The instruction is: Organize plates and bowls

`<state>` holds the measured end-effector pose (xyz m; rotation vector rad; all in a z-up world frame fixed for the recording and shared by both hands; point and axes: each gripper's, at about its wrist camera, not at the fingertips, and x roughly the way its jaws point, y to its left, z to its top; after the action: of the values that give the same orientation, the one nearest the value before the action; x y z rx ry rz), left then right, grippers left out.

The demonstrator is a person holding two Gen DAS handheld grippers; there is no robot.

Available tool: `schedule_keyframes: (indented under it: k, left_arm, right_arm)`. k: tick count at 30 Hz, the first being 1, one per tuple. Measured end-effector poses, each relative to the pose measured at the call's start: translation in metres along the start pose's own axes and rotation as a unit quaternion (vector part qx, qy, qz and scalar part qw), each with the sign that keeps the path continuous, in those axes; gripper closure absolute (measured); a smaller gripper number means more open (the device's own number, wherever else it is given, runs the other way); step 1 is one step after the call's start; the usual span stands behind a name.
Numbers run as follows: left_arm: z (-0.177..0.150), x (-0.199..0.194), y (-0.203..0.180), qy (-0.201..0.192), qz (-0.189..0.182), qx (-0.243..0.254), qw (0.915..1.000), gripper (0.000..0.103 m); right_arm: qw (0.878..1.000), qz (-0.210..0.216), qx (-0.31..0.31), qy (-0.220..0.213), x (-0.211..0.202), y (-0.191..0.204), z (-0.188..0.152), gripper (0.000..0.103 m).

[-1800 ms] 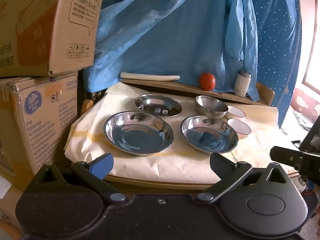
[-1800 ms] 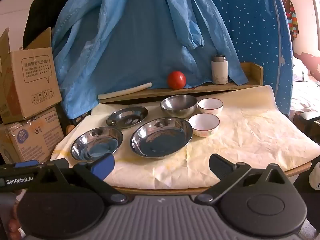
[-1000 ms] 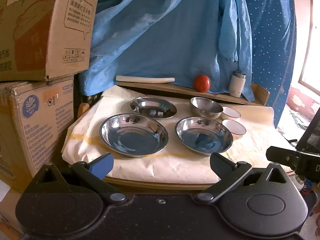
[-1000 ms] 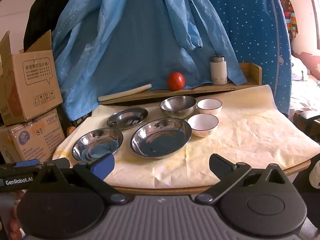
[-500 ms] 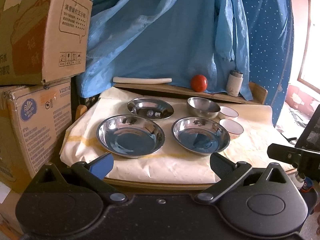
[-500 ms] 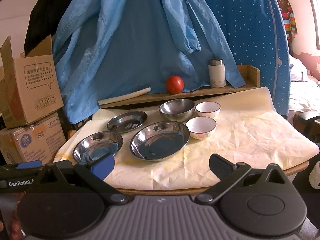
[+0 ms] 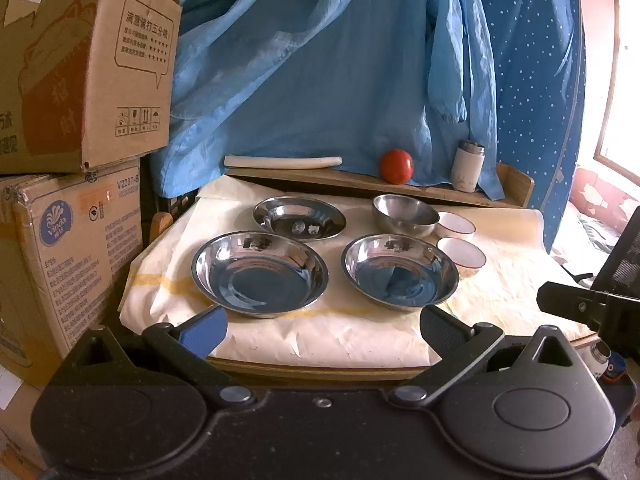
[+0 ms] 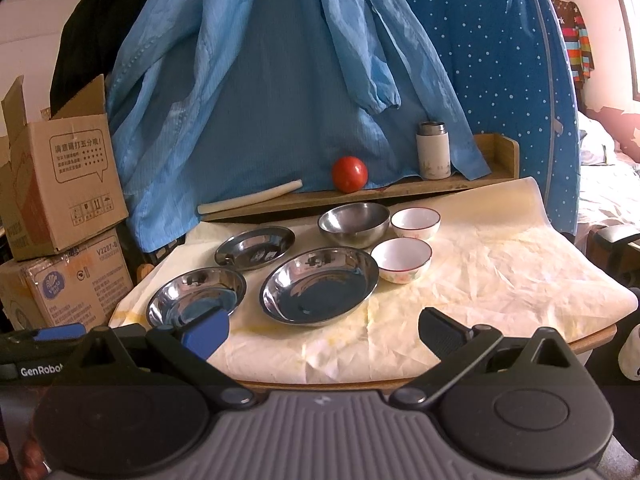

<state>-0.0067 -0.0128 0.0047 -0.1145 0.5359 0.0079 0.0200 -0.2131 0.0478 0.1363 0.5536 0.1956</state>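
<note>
Three shallow steel plates lie on the paper-covered table (image 7: 500, 300): a near-left plate (image 7: 260, 274), a near-right plate (image 7: 401, 272) and a far plate (image 7: 299, 218). Behind them stands a steel bowl (image 7: 404, 210) beside two white bowls, one farther (image 7: 456, 224) and one nearer (image 7: 461, 251). My left gripper (image 7: 322, 326) is open and empty, short of the table's front edge. My right gripper (image 8: 324, 330) is open and empty too, held before the near-right plate (image 8: 319, 283), with the steel bowl (image 8: 354, 222) and the white bowls (image 8: 402, 258) beyond.
Stacked cardboard boxes (image 7: 72, 128) stand left of the table. A wooden shelf (image 7: 360, 184) at the back carries a white roll (image 7: 282, 161), a red tomato (image 7: 396, 166) and a white flask (image 7: 467, 170). Blue cloth (image 7: 340, 72) hangs behind. A dark chair (image 7: 624, 256) is at right.
Both grippers have drawn back a little and risen, so the dishes look slightly smaller. Nothing on the table has moved.
</note>
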Motion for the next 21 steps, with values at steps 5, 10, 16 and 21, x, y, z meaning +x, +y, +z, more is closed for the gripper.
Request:
schedule_keyframes:
  k: [5, 10, 16, 21]
  left_arm:
    - [0.0004, 0.0005, -0.0004, 0.001, -0.001, 0.001, 1.0, 0.001]
    - [0.0, 0.0017, -0.001, 0.002, -0.002, -0.001, 1.0, 0.001]
    - [0.0002, 0.0037, -0.0013, 0.003, -0.002, -0.001, 1.0, 0.001]
    - [0.0003, 0.0048, -0.0023, 0.005, -0.002, -0.001, 1.0, 0.001]
  right_arm:
    - [1.0, -0.001, 0.002, -0.001, 0.0003, -0.0008, -0.0008, 0.0]
    - [1.0, -0.002, 0.002, -0.001, 0.0011, -0.0018, -0.0011, 0.0]
    - [1.0, -0.004, 0.004, 0.001, 0.0044, -0.0025, -0.0011, 0.0]
    - [1.0, -0.006, 0.005, 0.002, 0.0073, -0.0035, -0.0009, 0.0]
